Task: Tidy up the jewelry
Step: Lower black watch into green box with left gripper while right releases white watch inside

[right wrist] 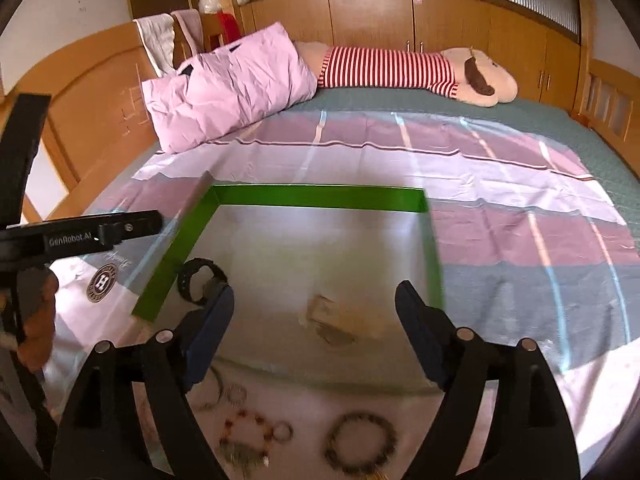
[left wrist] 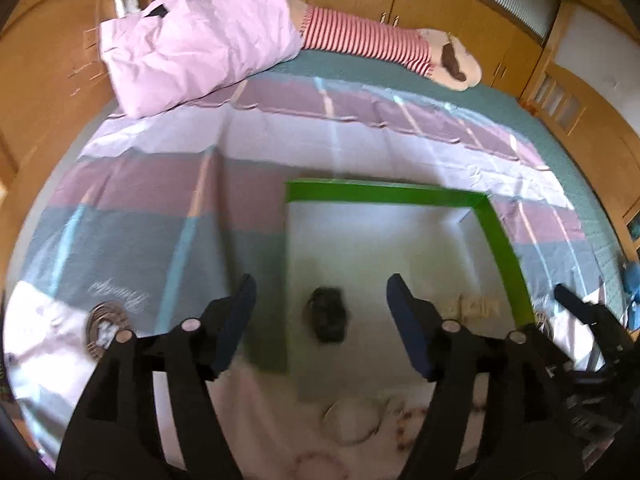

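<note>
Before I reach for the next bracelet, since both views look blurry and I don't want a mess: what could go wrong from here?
1. The remaining pieces lie close together on soft bedding in front of the green-rimmed tray; the open right gripper could snag two at once.
2. The black watch sits near the tray's left wall; a low pass might knock it.
3. The left gripper, also open, hovers over the same tray, so the two could collide.

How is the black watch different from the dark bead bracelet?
The watch is already inside the green box, near its left wall; the bracelet lies outside on the sheet, in front of the box. The watch stands up on its edge in a curl; the bracelet lies flat. The watch looks like one solid band; the bracelet is a ring of beads. Both are dark loops.
</note>
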`<act>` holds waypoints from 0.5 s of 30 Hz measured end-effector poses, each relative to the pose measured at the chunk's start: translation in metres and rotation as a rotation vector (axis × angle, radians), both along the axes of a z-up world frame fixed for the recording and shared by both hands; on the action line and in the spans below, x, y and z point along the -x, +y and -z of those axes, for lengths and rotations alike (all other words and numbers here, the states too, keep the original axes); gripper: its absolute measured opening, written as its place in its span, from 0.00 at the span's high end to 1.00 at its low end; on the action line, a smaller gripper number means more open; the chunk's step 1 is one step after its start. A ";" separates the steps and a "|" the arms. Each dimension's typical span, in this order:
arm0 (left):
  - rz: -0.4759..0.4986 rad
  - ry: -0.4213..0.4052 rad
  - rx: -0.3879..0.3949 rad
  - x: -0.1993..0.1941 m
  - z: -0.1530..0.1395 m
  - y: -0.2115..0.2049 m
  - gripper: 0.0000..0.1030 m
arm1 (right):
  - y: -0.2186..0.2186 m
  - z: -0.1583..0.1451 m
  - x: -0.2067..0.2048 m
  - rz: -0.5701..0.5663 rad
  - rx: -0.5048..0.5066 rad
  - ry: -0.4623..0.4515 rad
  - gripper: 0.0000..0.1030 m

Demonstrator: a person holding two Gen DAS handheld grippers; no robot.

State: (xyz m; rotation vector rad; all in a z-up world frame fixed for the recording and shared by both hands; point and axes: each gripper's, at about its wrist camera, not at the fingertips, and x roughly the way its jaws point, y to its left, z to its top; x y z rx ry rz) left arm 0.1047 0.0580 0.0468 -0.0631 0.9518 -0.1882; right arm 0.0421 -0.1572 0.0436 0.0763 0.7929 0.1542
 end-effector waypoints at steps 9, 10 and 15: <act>0.042 0.153 -0.106 0.069 0.071 0.009 0.29 | -0.027 0.050 0.031 0.008 -0.012 0.212 0.17; 0.051 0.174 -0.147 0.072 0.085 -0.003 0.32 | -0.024 0.058 0.033 0.009 0.029 0.227 0.21; 0.094 0.167 -0.240 0.071 0.110 -0.035 0.39 | -0.023 0.090 0.031 0.024 0.104 0.329 0.39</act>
